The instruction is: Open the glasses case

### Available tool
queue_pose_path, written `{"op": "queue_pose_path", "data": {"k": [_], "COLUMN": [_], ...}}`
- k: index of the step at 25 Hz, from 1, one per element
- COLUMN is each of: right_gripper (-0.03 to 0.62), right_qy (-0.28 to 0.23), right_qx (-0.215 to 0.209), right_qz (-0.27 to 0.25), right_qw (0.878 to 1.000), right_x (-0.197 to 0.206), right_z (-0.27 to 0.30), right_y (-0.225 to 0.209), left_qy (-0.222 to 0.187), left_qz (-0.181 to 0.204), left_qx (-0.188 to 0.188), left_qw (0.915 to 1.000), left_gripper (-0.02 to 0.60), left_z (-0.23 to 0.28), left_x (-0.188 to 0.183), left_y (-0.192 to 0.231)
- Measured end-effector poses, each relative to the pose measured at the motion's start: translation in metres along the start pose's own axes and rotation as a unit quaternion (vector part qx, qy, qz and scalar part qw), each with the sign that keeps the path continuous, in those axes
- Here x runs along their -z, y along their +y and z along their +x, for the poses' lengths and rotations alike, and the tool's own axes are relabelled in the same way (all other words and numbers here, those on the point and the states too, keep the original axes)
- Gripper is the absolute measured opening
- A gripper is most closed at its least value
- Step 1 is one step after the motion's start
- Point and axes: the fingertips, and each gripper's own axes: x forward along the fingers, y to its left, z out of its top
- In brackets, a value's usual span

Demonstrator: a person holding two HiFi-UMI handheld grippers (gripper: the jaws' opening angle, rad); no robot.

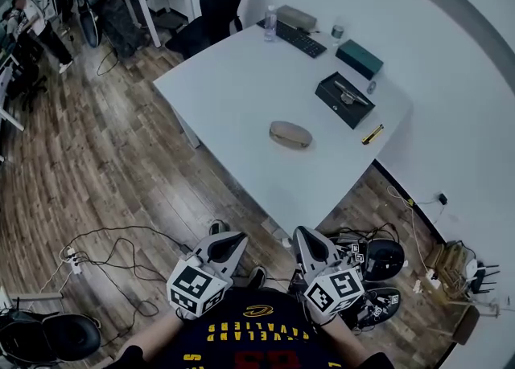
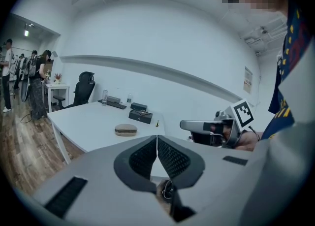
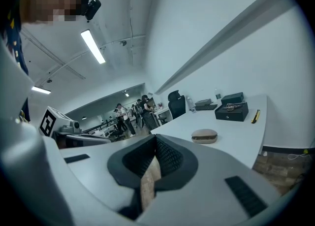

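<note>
Head view: glasses case [image 1: 290, 134] closed on table [image 1: 229, 90].

Your glasses case [image 1: 290, 134] looks matt tan, leather or cloth, you cannot tell which. The table [image 1: 233, 94] under it is smooth matt white; at its nine o'clock the floor [image 1: 105, 158] is grained wood plank. Your left gripper [image 2: 157, 137] and right gripper [image 3: 156, 136] show matt grey plastic, with pads [image 2: 145, 158] that are black and finely ribbed.
</note>
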Motion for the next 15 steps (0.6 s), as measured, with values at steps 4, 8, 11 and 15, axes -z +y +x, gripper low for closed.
{"op": "queue_pose_path", "data": {"k": [4, 8, 11, 15], "right_gripper": [0.009, 0.009, 0.009, 0.009], "right_qy": [-0.002, -0.009, -0.016, -0.026], "right_qx": [0.030, 0.070, 0.097, 0.139], "right_qz": [0.004, 0.013, 0.013, 0.017], "right_qw": [1.000, 0.997, 0.995, 0.990], "right_x": [-0.003, -0.009, -0.019, -0.028], "right_z": [0.018, 0.044, 0.071, 0.100], "right_y": [-0.013, -0.026, -0.034, -0.040], "left_qy": [0.004, 0.007, 0.011, 0.019], "left_qz": [0.009, 0.014, 0.027, 0.054], "left_qx": [0.030, 0.057, 0.074, 0.102], "left_qw": [0.9995, 0.9983, 0.9969, 0.9931], "left_gripper": [0.015, 0.015, 0.015, 0.015], "left_z": [0.016, 0.032, 0.042, 0.052], "left_x": [-0.008, -0.023, -0.037, -0.046], "left_y": [0.020, 0.054, 0.083, 0.122]}}
